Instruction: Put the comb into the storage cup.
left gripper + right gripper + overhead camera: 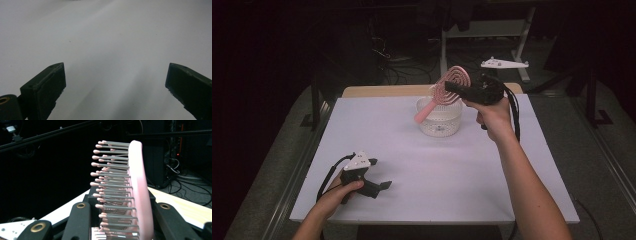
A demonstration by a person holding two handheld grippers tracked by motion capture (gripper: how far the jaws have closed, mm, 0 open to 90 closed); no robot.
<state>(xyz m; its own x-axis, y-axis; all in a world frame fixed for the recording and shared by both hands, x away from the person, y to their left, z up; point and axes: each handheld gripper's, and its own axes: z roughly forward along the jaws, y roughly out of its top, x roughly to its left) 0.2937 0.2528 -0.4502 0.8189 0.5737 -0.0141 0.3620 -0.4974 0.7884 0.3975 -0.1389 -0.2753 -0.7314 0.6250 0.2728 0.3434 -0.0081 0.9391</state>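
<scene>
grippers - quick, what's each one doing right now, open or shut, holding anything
Left gripper: open, holding nothing, low over the white table sheet.
Right gripper: shut on the pink round-headed plastic hairbrush, raised above the white perforated plastic basket.
</scene>
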